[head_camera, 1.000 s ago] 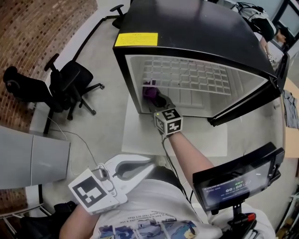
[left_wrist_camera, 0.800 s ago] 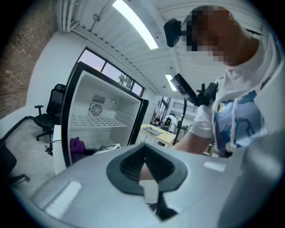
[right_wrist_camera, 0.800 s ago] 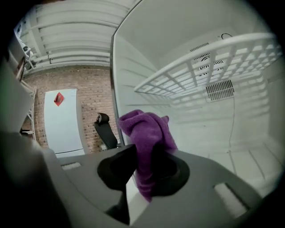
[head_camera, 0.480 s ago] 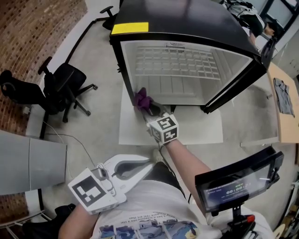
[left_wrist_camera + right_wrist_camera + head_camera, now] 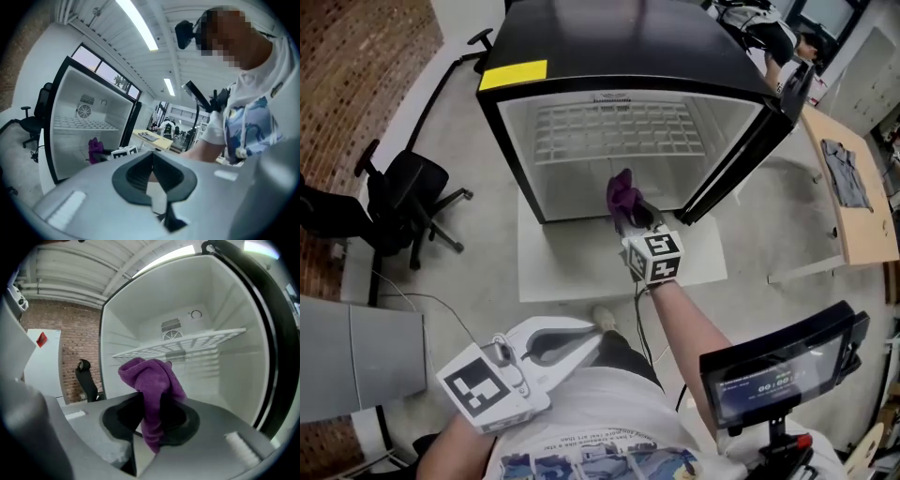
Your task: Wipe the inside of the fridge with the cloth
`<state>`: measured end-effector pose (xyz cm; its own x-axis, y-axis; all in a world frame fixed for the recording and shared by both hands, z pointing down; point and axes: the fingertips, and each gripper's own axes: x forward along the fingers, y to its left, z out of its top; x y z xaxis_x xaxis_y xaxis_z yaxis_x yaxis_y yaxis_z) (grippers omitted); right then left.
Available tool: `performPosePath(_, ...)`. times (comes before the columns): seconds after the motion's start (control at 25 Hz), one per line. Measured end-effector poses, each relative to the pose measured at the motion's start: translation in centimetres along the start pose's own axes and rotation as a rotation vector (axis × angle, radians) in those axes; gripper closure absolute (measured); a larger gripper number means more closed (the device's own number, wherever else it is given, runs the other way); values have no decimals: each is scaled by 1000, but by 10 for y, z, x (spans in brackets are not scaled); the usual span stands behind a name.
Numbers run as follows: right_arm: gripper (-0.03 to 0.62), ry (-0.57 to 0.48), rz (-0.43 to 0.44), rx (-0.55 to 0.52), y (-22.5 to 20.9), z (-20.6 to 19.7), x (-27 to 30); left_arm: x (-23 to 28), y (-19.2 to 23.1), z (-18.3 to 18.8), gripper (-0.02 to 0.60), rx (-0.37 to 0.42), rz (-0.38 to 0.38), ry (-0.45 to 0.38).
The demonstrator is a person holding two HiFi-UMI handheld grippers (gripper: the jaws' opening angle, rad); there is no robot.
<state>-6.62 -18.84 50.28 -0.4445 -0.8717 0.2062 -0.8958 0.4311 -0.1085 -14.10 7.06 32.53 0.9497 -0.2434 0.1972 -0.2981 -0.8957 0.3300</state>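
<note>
A black compact fridge [image 5: 619,47] with a white plastic interior stands on a white rectangular floor mat [image 5: 553,267], its door swung wide open to the right. A white wire shelf [image 5: 614,131] spans the upper part of the cavity, and the right gripper view shows a round fan vent [image 5: 172,335] on the back wall just above that shelf.

The right gripper [image 5: 630,214] reaches out at the lower front edge of the fridge opening, right of the middle. Its jaws are clenched on a crumpled purple microfibre cloth [image 5: 623,194]. In the right gripper view the cloth [image 5: 154,390] runs down between the dark jaw pads and bunches above them in a rounded fold. It points into the cavity below the shelf. Whether the cloth touches the fridge floor cannot be told.

The left gripper [image 5: 592,336] is held low and close to the person's body, well apart from the fridge. In its own view the left gripper [image 5: 152,161] has its jaws pressed together with nothing between them, and the open fridge [image 5: 89,126] and the purple cloth [image 5: 95,149] show in the distance.

A black swivel office chair [image 5: 403,197] stands on the concrete floor left of the fridge. A light wooden table [image 5: 853,187] stands at the right.
</note>
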Motion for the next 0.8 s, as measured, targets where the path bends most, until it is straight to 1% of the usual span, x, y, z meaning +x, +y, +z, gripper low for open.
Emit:
performPosePath(0.16,514,10,-155,-24,-65,11,2,16,5,9,577,16,-20,2)
performPosePath(0.32,514,24,-260,-44,-111,23,12,27,12,20,577,21,-17,4)
performPosePath(0.52,514,51,-325,-79,-144,25,36,36,32,29,577,20,21,-1)
performPosePath(0.8,514,124,-381,-127,-169,9,71,45,58,36,577,11,87,-4)
